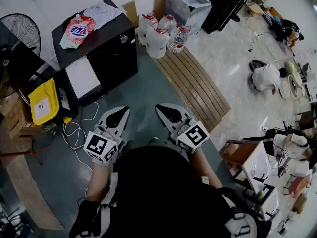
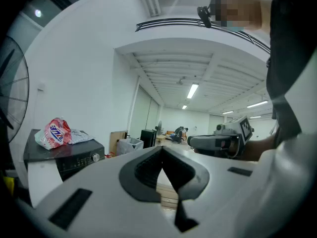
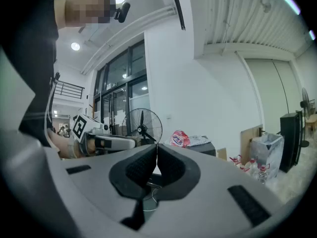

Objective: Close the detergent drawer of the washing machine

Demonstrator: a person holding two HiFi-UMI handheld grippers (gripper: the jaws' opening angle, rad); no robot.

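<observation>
left gripper: being held shut, empty;
right gripper: being held shut too, empty;
washing machine: not being touched, well apart

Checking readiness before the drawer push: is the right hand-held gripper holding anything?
No, the right hand-held gripper has its jaws shut together with nothing between them.

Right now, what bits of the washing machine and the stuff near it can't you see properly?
- The detergent drawer: not clear in any view. The head view sees the washing machine from above; in the left gripper view the left gripper covers its lower front.
- The bag on the machine: print too small to read, head view.
- The fan: cut off by the head view's left edge.
</observation>
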